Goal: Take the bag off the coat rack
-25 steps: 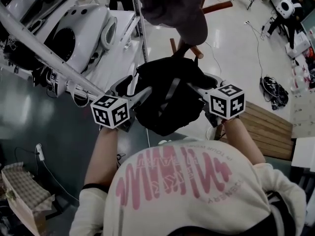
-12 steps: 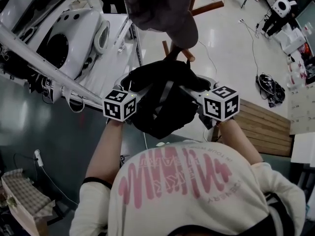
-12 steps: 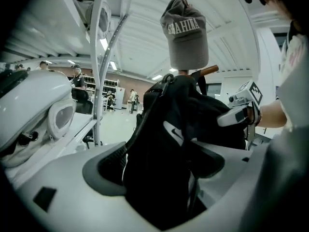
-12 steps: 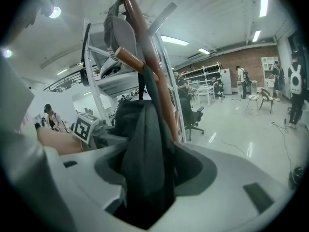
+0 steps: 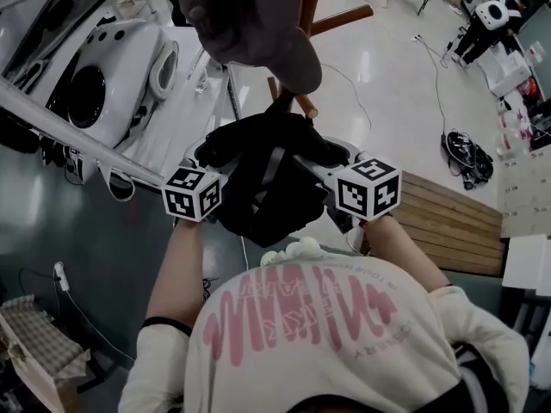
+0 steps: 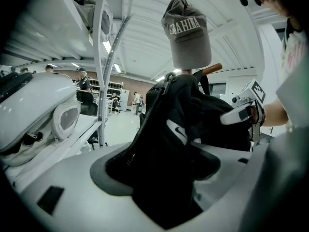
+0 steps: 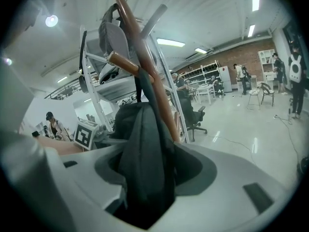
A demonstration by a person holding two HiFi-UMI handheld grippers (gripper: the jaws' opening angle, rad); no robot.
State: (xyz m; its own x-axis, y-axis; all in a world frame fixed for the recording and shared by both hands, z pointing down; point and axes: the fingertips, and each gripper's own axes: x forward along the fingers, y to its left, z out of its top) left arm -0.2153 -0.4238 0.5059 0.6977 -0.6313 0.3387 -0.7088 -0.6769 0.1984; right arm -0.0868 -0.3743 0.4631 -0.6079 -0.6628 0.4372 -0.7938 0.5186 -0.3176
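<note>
My left claw is closing on the black bag, with fabric filling the gap between its jaws. My right claw pinches the opposite side. The bag sits between both claws and still hangs from the coat rack just above them.

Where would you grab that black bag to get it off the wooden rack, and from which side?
By its soft sides, one gripper from each side, then lift. The bag hangs by its top from a peg of the coat rack, so it probably must rise to come free. The left gripper is closing its jaws on the fabric; the right gripper pinches a fold.
</note>
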